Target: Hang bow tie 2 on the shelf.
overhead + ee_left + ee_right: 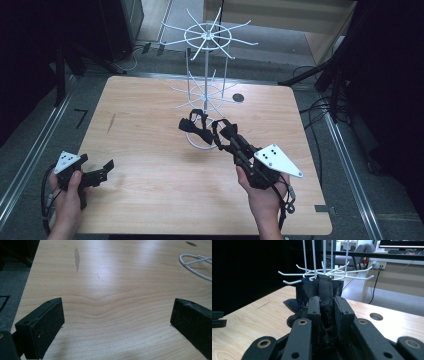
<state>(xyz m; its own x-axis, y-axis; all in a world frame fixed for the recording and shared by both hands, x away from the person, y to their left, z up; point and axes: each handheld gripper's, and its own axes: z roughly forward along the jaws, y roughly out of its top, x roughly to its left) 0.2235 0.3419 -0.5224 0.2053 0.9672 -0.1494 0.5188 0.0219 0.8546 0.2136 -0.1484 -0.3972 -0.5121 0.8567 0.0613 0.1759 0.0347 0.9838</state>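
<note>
A white wire rack with two tiers of spoke hooks stands at the far middle of the wooden table. A black fabric piece with loops hangs in front of the rack's pole, just above its ring base. My right gripper is shut on one end of it. In the right gripper view the jaws pinch the bunched black fabric, with the lower hooks right behind it. My left gripper rests low at the table's left front, open, with only bare wood between its fingers.
A round hole is cut in the tabletop to the right of the rack. The rack's ring base lies far right in the left gripper view. Dark equipment and cables surround the table; metal rails run along both sides.
</note>
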